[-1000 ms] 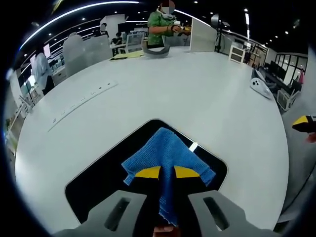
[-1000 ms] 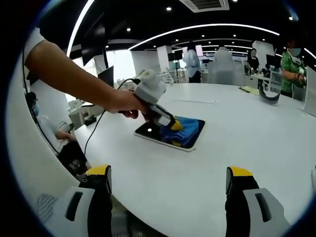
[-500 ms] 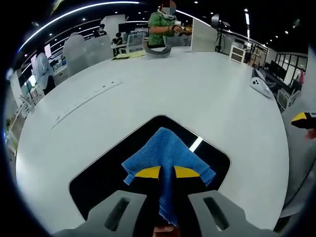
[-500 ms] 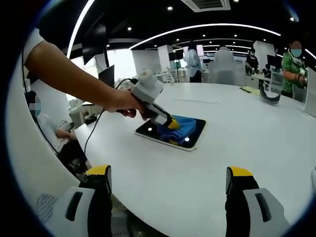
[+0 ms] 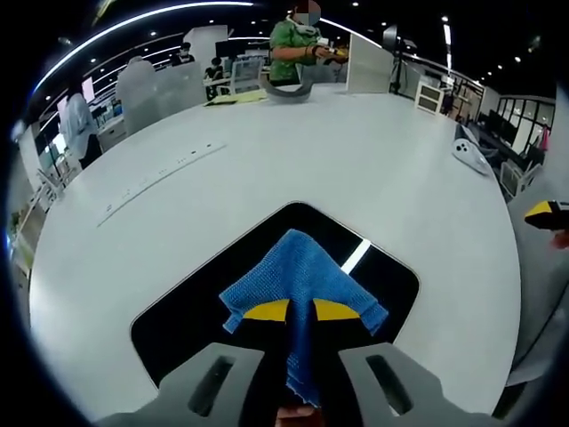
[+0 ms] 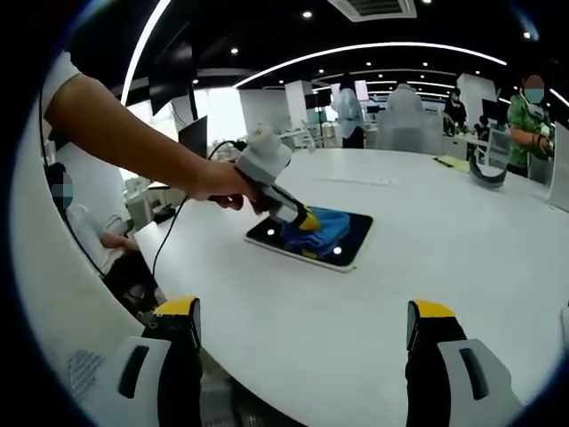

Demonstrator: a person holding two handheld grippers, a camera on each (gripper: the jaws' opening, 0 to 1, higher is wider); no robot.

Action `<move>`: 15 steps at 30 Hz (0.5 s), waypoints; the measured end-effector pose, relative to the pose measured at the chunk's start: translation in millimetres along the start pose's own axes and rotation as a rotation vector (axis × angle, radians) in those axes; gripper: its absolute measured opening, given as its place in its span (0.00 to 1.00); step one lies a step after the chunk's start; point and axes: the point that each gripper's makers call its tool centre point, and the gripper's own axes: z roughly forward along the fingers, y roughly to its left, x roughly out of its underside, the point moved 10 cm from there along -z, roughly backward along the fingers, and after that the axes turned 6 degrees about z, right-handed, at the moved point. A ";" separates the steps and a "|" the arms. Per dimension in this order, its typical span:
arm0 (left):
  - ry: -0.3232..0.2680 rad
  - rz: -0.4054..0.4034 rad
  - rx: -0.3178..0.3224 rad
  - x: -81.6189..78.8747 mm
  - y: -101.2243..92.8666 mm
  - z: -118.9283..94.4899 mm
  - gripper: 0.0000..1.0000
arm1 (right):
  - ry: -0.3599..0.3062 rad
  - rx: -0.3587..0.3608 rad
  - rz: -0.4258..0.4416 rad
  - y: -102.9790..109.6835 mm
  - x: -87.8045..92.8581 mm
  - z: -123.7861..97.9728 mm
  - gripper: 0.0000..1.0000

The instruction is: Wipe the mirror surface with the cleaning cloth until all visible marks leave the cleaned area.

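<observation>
Two grippers | left gripper (image 5: 300,310) pins cloth (image 5: 298,271) on mirror (image 5: 191,307) | table (image 5: 356,160)

A large open office with a black ceiling (image 6: 267,36), dotted with small spotlights and crossed by long curved light strips (image 6: 373,49). A broad white round desk (image 5: 356,160) takes up the middle. Beyond it stand white partitions (image 5: 366,69), further desks and chairs. Several people (image 6: 347,111) stand or sit in the background. Bright windows (image 6: 218,116) glow on the far side behind a dark monitor (image 6: 191,135).
</observation>
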 end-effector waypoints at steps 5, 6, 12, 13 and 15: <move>0.003 0.000 -0.006 2.9 3.2 -3.1 0.06 | 0.004 0.002 -0.003 -0.6 0.1 1.1 0.97; 0.003 -0.001 -0.007 3.7 4.1 -3.6 0.06 | 0.005 -0.002 0.001 -0.2 -0.1 1.4 0.97; 0.002 0.002 -0.013 6.3 5.6 -6.3 0.06 | 0.005 -0.010 -0.010 -0.2 -2.6 2.9 0.97; 0.004 -0.004 -0.014 6.7 6.3 -6.9 0.06 | 0.005 -0.010 -0.010 -0.4 -2.9 2.9 0.97; 0.005 -0.010 -0.015 6.9 6.7 -8.1 0.06 | 0.004 -0.012 -0.008 -0.7 -3.3 3.0 0.97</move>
